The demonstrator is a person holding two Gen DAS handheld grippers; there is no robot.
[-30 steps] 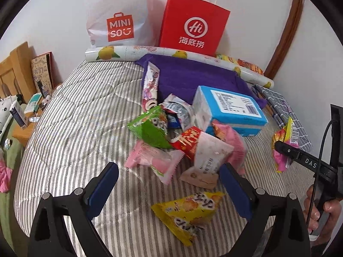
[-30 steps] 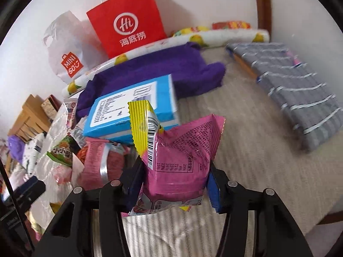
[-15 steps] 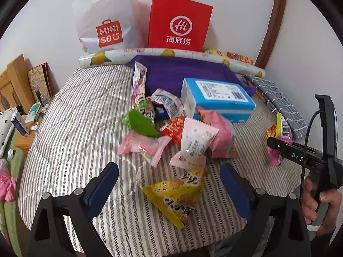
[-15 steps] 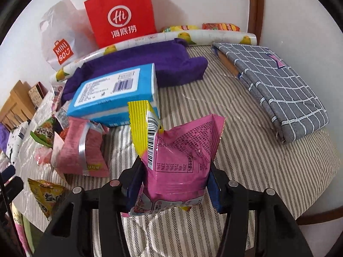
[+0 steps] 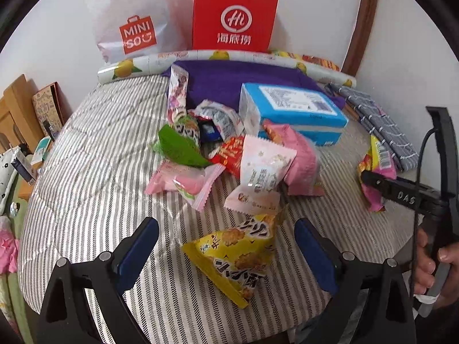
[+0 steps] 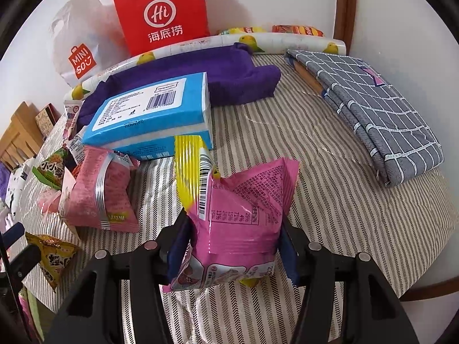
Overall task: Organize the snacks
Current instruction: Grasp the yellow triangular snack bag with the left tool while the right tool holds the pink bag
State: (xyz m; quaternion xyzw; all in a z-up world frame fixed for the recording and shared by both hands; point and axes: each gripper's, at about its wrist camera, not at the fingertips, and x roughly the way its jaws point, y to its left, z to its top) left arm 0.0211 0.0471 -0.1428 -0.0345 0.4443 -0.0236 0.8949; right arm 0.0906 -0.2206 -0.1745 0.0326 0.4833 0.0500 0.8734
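My right claw (image 6: 232, 246) is clamped on a pink and yellow foil snack packet (image 6: 243, 215), holding it upright above the striped surface (image 6: 330, 200). My left claw (image 5: 226, 246) is spread wide with nothing in it, hovering over a yellow crinkly snack bag (image 5: 235, 255) lying between its fingers. Ahead of that claw sits a heap of loose snack packets (image 5: 229, 154), and behind the heap a blue rectangular pack (image 5: 289, 111). Farthest back, against the wall, stand a white plastic shopping bag (image 5: 134, 23) and a red paper carrier bag (image 5: 233, 17); I cannot tell what either holds.
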